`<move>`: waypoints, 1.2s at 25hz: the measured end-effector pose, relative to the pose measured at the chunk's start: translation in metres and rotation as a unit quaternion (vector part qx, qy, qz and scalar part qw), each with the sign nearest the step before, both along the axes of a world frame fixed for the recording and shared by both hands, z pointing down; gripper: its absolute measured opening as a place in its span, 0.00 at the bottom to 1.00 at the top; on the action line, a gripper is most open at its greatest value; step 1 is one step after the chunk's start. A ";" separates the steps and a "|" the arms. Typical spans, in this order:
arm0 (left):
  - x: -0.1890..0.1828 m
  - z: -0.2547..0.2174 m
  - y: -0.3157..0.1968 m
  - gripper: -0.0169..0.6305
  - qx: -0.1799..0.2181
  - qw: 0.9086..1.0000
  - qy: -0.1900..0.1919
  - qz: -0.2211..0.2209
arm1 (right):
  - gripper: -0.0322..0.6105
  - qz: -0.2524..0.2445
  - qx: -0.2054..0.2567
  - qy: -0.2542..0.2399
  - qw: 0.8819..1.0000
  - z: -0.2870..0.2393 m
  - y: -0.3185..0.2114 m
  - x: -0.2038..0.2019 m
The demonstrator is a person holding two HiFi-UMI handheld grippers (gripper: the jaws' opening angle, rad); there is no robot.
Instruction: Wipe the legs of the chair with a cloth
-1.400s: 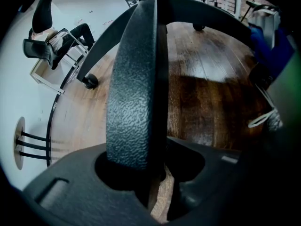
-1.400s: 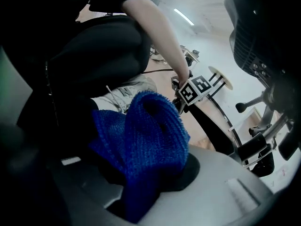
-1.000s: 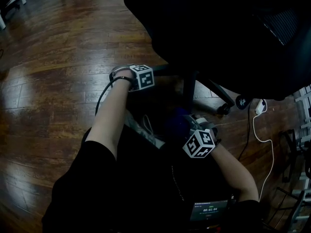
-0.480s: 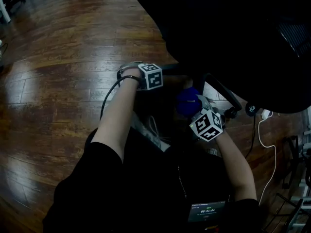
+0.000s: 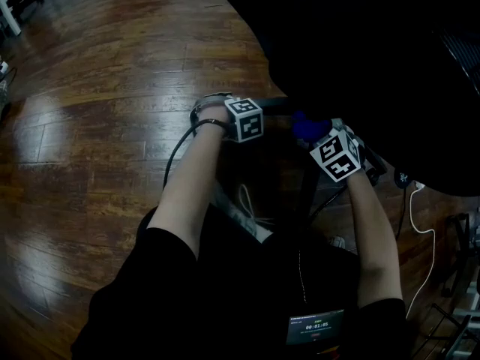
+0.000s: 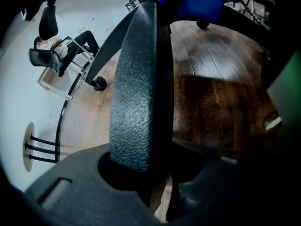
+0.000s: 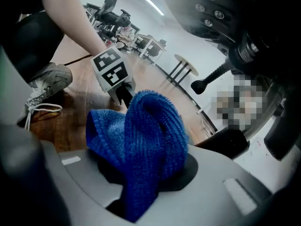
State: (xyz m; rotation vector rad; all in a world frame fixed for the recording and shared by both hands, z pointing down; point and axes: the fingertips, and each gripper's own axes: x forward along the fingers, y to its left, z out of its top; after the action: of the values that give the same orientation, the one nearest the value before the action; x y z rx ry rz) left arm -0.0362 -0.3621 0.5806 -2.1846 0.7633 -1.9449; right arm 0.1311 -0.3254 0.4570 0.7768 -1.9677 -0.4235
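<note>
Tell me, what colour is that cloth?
The cloth is bright blue, clearest in the right gripper view.

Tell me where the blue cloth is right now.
The blue cloth is clamped in the right gripper, right of centre in the head view, by the edge of the dark chair seat and beside the chair leg.

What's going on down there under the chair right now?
A person works low beside the black office chair, a gripper in each hand. The left gripper is clamped on a textured dark grey chair leg, seemingly steadying it. The right gripper holds a bunched blue knitted cloth up at the far end of that leg, near the chair's base. Whether the cloth is pressing on the leg cannot be told.
</note>
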 end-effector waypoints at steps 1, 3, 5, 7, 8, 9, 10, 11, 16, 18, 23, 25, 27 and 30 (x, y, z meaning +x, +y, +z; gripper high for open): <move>0.000 0.000 0.000 0.24 0.000 1.000 0.000 0.001 | 0.21 -0.001 0.005 0.001 1.000 -0.003 -0.005 0.000; 0.000 0.000 0.001 0.24 -0.003 1.000 0.001 0.002 | 0.21 -0.008 0.013 0.003 1.000 -0.006 -0.009 -0.001; 0.000 0.001 0.003 0.24 -0.008 1.000 0.002 0.003 | 0.20 -0.015 0.015 0.004 1.000 -0.006 -0.009 -0.002; -0.001 0.001 0.005 0.24 -0.014 1.000 0.002 0.002 | 0.20 -0.019 0.015 0.004 1.000 -0.006 -0.009 -0.003; -0.001 0.001 0.006 0.24 -0.017 1.000 0.003 0.002 | 0.20 -0.020 0.014 0.003 1.000 -0.005 -0.009 -0.002; 0.000 0.001 0.006 0.24 -0.020 1.000 0.004 0.002 | 0.20 -0.022 0.012 0.002 1.000 -0.004 -0.010 -0.001; 0.000 0.001 0.007 0.23 -0.020 1.000 0.005 0.002 | 0.20 -0.024 0.011 0.001 1.000 -0.003 -0.010 -0.001; 0.000 0.001 0.007 0.21 -0.019 1.000 0.005 0.002 | 0.20 -0.027 0.009 0.001 1.000 -0.003 -0.009 0.000; -0.001 -0.002 -0.001 0.17 -0.004 1.000 0.002 0.000 | 0.20 -0.044 0.008 0.010 0.999 -0.004 -0.013 -0.002; -0.001 -0.002 -0.004 0.17 -0.002 1.000 0.001 0.001 | 0.20 -0.047 0.007 0.012 0.999 -0.004 -0.015 -0.002; 0.004 -0.002 -0.008 0.16 -0.006 1.000 0.007 -0.011 | 0.19 -0.055 0.010 0.026 0.998 -0.002 -0.029 0.002; 0.011 -0.003 -0.009 0.16 -0.008 1.000 0.023 -0.019 | 0.19 -0.056 0.017 0.043 0.997 -0.001 -0.038 0.006; 0.017 -0.005 -0.009 0.15 -0.004 0.999 0.041 -0.023 | 0.19 -0.050 0.018 0.055 0.997 0.000 -0.047 0.009; 0.026 -0.008 -0.009 0.14 0.003 0.998 0.060 -0.029 | 0.20 -0.029 0.016 0.048 0.998 0.003 -0.055 0.017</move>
State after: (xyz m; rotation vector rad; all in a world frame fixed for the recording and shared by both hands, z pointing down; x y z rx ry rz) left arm -0.0102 -0.3710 0.5729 -2.3193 0.8566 -1.8471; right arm 0.1481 -0.3803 0.4600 0.7071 -1.9012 -0.5181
